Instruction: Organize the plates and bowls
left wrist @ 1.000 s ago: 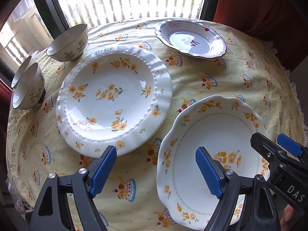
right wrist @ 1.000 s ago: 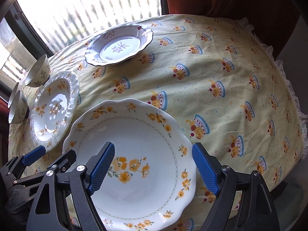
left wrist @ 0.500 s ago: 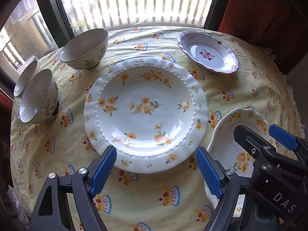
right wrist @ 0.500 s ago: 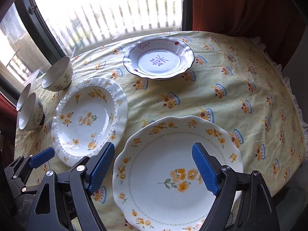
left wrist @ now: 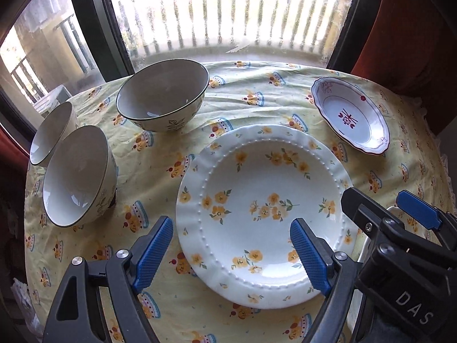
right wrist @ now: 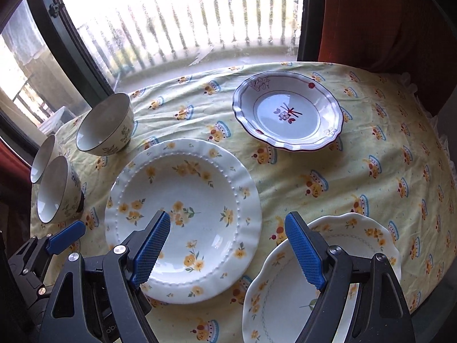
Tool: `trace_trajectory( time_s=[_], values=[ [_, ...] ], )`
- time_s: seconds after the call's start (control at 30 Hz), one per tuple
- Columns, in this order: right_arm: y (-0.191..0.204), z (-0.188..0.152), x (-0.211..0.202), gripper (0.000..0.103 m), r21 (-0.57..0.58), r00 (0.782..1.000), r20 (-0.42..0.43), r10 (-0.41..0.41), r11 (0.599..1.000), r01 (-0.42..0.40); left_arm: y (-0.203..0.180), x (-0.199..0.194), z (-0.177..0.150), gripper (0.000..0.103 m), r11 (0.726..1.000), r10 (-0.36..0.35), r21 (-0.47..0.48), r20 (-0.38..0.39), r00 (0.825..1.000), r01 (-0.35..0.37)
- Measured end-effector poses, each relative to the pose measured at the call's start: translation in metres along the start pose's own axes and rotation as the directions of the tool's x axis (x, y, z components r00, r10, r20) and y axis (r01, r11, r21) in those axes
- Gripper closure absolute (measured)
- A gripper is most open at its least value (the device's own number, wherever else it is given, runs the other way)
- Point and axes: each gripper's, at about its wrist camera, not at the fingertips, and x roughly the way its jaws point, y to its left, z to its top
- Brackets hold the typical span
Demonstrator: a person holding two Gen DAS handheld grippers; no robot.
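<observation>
A white beaded-rim plate [left wrist: 265, 208] [right wrist: 182, 217] with yellow flowers lies mid-table. My left gripper [left wrist: 231, 220] hangs open above its near left rim, holding nothing. My right gripper [right wrist: 228, 215] is open too, over the gap between that plate and a scalloped yellow-flower plate [right wrist: 328, 280] at the near right. In the left wrist view the right gripper [left wrist: 381, 200] hides most of the scalloped plate. A purple-trimmed dish [left wrist: 351, 120] [right wrist: 288, 111] sits at the far right. Three bowls [left wrist: 162, 94] [left wrist: 77, 177] [left wrist: 51, 131] stand at the left, two touching.
A yellow patterned cloth [left wrist: 257, 105] covers the round table, its frilled edge [right wrist: 445, 143] falling away on the right. Behind the table are a dark window frame [left wrist: 94, 23] and bright railing. A red curtain [right wrist: 385, 20] hangs at the back right.
Both grippers have travelled left and toward the window, from over the scalloped plate to the beaded plate. The bowls now loom larger. Jaw openings are the same.
</observation>
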Motion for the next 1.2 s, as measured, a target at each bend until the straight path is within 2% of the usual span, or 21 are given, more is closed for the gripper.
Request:
trace_trajectory(
  time_s=[0.1, 0.3, 0.6, 0.67, 0.77, 0.93, 1.03, 1.2],
  values=[
    [0.005, 0.008, 0.01, 0.018, -0.01, 1.0, 0.013, -0.006, 1.0, 0.006, 0.006, 0.013, 0.008, 0.017, 1.0, 0.011, -0.027, -0.003, 1.0, -0.011],
    [0.003, 0.028, 0.041, 0.018, -0.008, 1.0, -0.016, -0.025, 1.0, 0.025, 0.01, 0.037, 0.02, 0.017, 0.996, 0.058, -0.061, 0.002, 0.998, -0.057],
    [-0.003, 0.03, 0.079, 0.018, -0.003, 0.994, -0.099, -0.048, 0.999, 0.048, 0.02, 0.07, 0.016, 0.018, 0.993, 0.062, -0.091, -0.095, 0.994, -0.071],
    [-0.004, 0.027, 0.085, 0.019, -0.002, 0.992, -0.118, -0.044, 0.999, 0.044, 0.021, 0.074, 0.014, 0.022, 0.994, 0.048, -0.091, -0.114, 0.992, -0.058],
    [-0.003, 0.024, 0.092, 0.026, 0.012, 0.989, -0.148, -0.012, 1.0, 0.014, 0.02, 0.073, 0.013, 0.025, 0.997, 0.04, -0.068, -0.108, 0.993, -0.047],
    [0.003, 0.021, 0.091, 0.027, -0.005, 0.989, -0.14, -0.04, 0.999, 0.039, 0.024, 0.07, 0.011, 0.03, 0.998, 0.035, -0.051, -0.116, 0.993, -0.041],
    [0.004, 0.017, 0.087, 0.034, -0.013, 0.987, -0.152, -0.048, 0.999, 0.046, 0.027, 0.067, 0.008, 0.03, 0.998, 0.043, -0.047, -0.122, 0.992, -0.05],
    [0.01, 0.004, 0.081, 0.035, -0.014, 0.984, -0.172, -0.037, 0.999, 0.035, 0.039, 0.062, -0.006, 0.03, 0.998, 0.046, -0.04, -0.142, 0.989, -0.052]
  ],
)
